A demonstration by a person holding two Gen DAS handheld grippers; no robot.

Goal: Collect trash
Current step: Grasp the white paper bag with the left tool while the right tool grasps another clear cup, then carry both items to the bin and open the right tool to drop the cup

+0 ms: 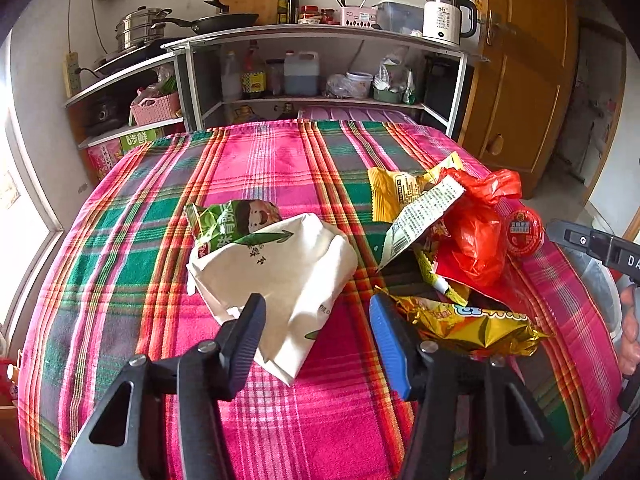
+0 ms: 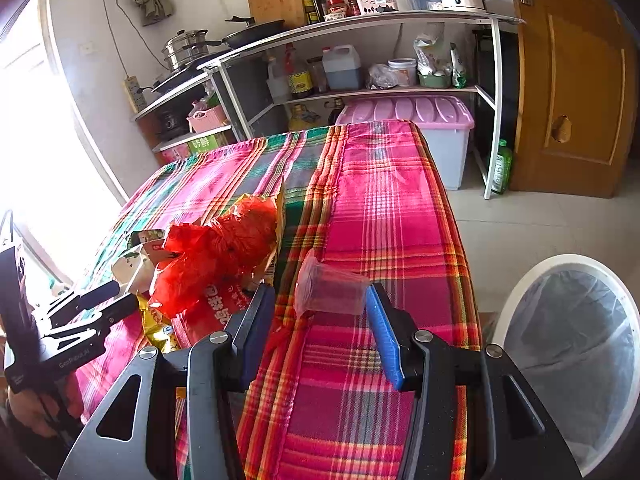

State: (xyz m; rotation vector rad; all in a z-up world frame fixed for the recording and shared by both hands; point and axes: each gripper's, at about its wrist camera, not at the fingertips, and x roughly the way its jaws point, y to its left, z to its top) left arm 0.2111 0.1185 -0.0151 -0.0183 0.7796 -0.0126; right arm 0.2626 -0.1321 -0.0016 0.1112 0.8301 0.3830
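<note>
Trash lies on a plaid-covered table (image 1: 280, 160). In the left wrist view a white paper bag (image 1: 280, 272) with a green snack wrapper (image 1: 232, 220) lies just ahead of my open left gripper (image 1: 316, 308). To its right are a gold wrapper (image 1: 472, 324), a yellow wrapper (image 1: 396, 192), a red plastic bag (image 1: 476, 236) and a small red-lidded cup (image 1: 524, 232). In the right wrist view my open right gripper (image 2: 320, 300) sits just behind a clear plastic cup (image 2: 328, 284) lying on its side. The red bag (image 2: 216, 248) is to its left. The left gripper (image 2: 104, 304) also shows there.
A white trash bin with a clear liner (image 2: 572, 352) stands on the floor right of the table. Behind the table is a metal shelf (image 1: 320, 36) with pots, bottles and a kettle (image 1: 444, 16). A wooden door (image 1: 528, 80) is at the right, a window at the left.
</note>
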